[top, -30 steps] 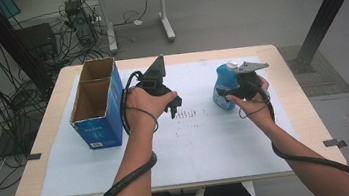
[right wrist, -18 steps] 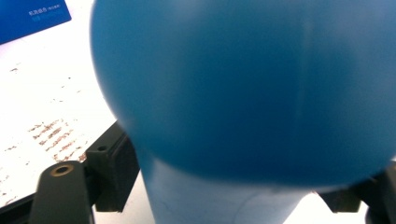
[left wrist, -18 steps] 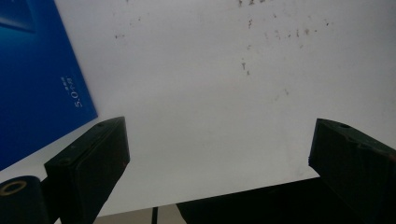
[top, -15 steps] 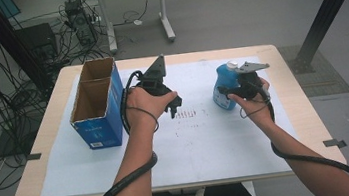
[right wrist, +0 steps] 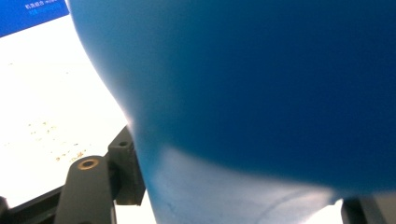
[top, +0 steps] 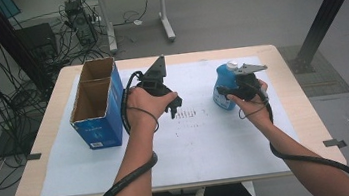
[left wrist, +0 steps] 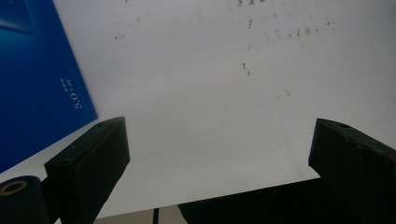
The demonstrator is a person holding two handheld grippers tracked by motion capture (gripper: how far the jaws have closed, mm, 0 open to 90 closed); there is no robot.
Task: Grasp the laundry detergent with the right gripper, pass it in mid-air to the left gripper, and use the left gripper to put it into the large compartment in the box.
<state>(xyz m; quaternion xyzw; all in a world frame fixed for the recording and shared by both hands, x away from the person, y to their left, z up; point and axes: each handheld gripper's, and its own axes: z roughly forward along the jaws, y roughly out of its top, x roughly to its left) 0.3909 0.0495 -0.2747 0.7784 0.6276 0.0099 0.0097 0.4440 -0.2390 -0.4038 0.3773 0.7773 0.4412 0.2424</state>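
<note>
Right gripper jaws have just closed onto the blue bottle; left gripper spread.

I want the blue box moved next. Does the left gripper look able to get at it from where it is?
Probably yes. The left gripper hangs open over bare white paper, the blue box stands just beside it, and nothing lies between them. The box looks wide, so the fingers may only fit a wall.
</note>
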